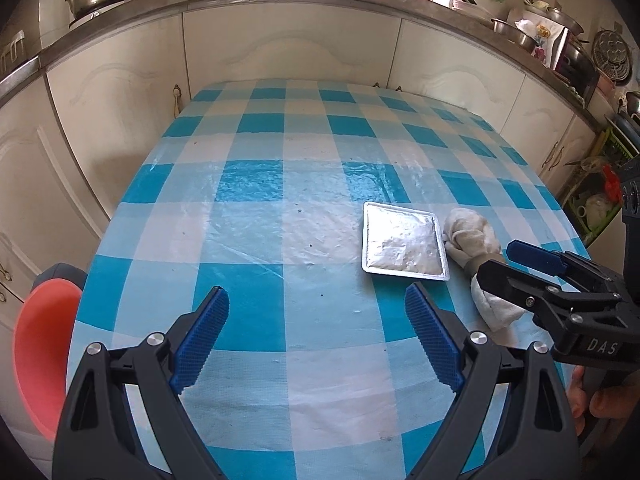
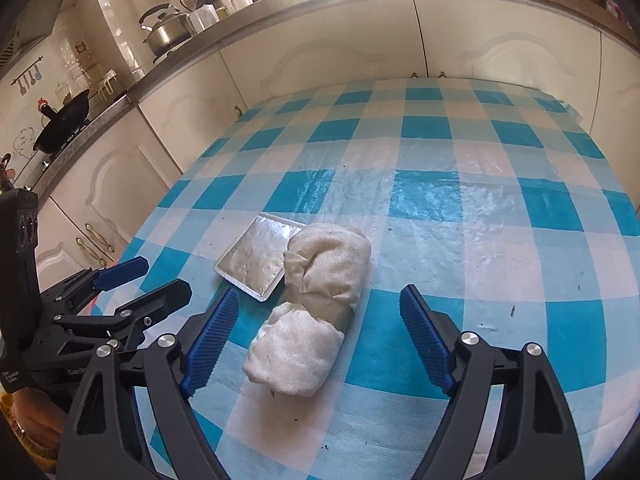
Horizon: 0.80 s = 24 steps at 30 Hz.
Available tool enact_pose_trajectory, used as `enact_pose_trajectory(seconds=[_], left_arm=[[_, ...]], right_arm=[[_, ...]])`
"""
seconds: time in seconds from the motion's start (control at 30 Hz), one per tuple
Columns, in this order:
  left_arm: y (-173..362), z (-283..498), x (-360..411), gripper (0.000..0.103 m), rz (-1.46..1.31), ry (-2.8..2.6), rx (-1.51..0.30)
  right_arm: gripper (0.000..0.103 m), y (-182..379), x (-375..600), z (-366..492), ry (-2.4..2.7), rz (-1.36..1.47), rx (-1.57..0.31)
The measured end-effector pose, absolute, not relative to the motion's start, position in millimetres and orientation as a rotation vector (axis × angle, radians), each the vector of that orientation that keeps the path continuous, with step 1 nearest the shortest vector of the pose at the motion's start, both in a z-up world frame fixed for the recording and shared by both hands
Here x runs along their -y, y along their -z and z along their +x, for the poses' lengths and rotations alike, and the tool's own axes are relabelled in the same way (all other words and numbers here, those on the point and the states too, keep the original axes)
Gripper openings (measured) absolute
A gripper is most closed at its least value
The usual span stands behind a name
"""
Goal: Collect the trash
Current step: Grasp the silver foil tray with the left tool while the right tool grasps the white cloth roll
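Straddling the white wad (image 2: 308, 312) on the bench (image 2: 460, 220), the right gripper (image 2: 320, 328) has jaws released, pads clear of it; the left gripper (image 1: 316, 340) gapes wide, grasping nothing.

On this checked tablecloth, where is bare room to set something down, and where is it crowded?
Bare: the tablecloth left of the foil tray and back toward the cabinets. Crowded: the near right corner, where the tray touches the white bundle and the right gripper straddles it.
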<state>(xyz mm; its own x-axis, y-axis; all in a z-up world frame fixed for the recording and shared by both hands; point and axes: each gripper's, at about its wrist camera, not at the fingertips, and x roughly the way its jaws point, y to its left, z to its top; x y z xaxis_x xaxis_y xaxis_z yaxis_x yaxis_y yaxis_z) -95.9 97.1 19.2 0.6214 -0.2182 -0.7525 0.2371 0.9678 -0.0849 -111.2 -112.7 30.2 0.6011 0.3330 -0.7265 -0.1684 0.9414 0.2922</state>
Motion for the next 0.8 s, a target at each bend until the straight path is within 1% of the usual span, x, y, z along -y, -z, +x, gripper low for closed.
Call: enact_pose_trajectory(seconds=[0.1, 0.13, 0.17, 0.2, 0.23, 0.27, 0.3, 0.43, 0.5, 0.57, 0.8], left_arm=[[-19, -96, -99, 0.090, 0.016, 0.269, -0.857], [-19, -96, -99, 0.090, 0.014, 0.273, -0.855], [-19, -96, -99, 0.090, 0.015, 0.277, -0.854], [-19, -96, -98, 0.090, 0.017, 0.281, -0.853], [-19, -96, -97, 0.090, 0.021, 0.284, -0.854], [-18, -95, -97, 0.090, 0.024, 0.286, -0.855], [-17, -95, -95, 0.090, 0.028, 0.288, -0.857], [-16, -95, -89, 0.090, 0.040, 0.306, -0.861], [-16, -94, -85, 0.090, 0.048, 0.317, -0.862], [-15, -93, -81, 0.090, 0.057, 0.328, -0.865], [-15, -85, -60, 0.090, 0.092, 0.381, -0.874]], right_arm=[[0.070, -26, 113, -108, -0.296, 0.214, -0.902], [0.070, -24, 113, -107, -0.297, 0.215, -0.911], [0.065, -25, 113, -107, -0.297, 0.215, -0.909], [0.059, -24, 113, -107, -0.303, 0.214, -0.910], [0.057, -24, 112, -106, -0.304, 0.214, -0.914], [0.051, -24, 112, -106, -0.304, 0.213, -0.913], [0.049, -23, 112, -105, -0.313, 0.214, -0.916], [0.047, -24, 112, -106, -0.317, 0.211, -0.918], [0.043, -24, 114, -105, -0.327, 0.221, -0.919], [0.042, -24, 118, -105, -0.346, 0.247, -0.915], [0.042, -27, 147, -106, -0.350, 0.365, -0.854]])
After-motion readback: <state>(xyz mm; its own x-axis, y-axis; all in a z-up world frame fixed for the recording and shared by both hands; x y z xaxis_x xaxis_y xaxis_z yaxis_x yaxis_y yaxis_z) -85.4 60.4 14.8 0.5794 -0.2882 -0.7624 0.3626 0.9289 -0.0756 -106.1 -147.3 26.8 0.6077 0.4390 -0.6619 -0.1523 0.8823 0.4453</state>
